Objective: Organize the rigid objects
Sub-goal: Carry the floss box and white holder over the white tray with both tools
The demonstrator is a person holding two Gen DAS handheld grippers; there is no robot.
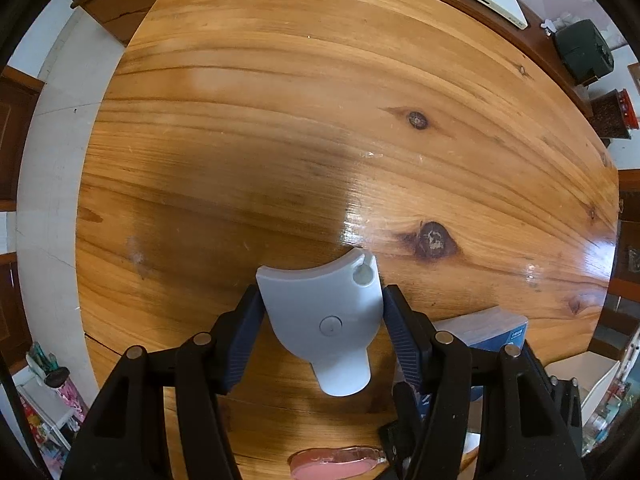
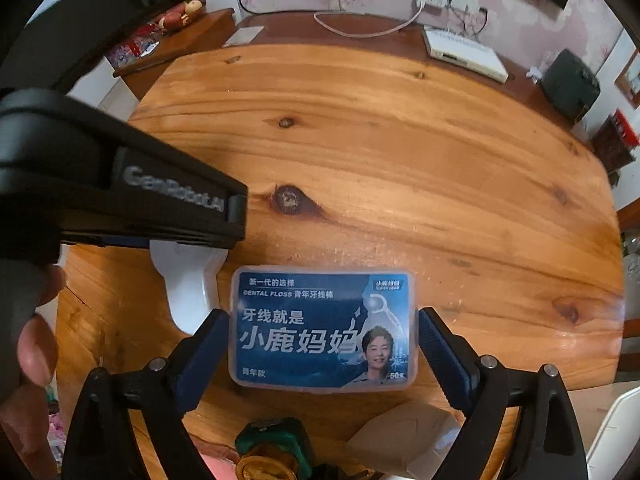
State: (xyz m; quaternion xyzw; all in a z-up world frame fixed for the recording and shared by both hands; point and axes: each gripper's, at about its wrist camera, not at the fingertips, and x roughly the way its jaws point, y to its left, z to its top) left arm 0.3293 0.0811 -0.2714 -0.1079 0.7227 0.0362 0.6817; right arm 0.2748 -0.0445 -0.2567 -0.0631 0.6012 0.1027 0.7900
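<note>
A pale grey plastic holder (image 1: 316, 344) with a curved top edge and a small hole stands on the wooden table (image 1: 320, 120). My left gripper (image 1: 323, 304) points straight down and is shut on it, a ribbed pad against each side. In the right wrist view the same holder (image 2: 188, 280) shows white under the left gripper's black body (image 2: 132, 200). A clear dental floss box (image 2: 322, 326) with a blue label lies flat on the table (image 2: 400, 160). My right gripper (image 2: 322, 320) straddles it, open, with a thin gap at each pad.
The floss box's corner (image 1: 488, 332) lies right of the holder. A pink object (image 1: 336, 460) lies at the near edge, with a green and gold item (image 2: 272, 444) and a beige packet (image 2: 404, 428). A white router (image 2: 464, 52) and a dark box (image 2: 570, 80) sit beyond the table. A person's hand (image 2: 36, 344) shows at left.
</note>
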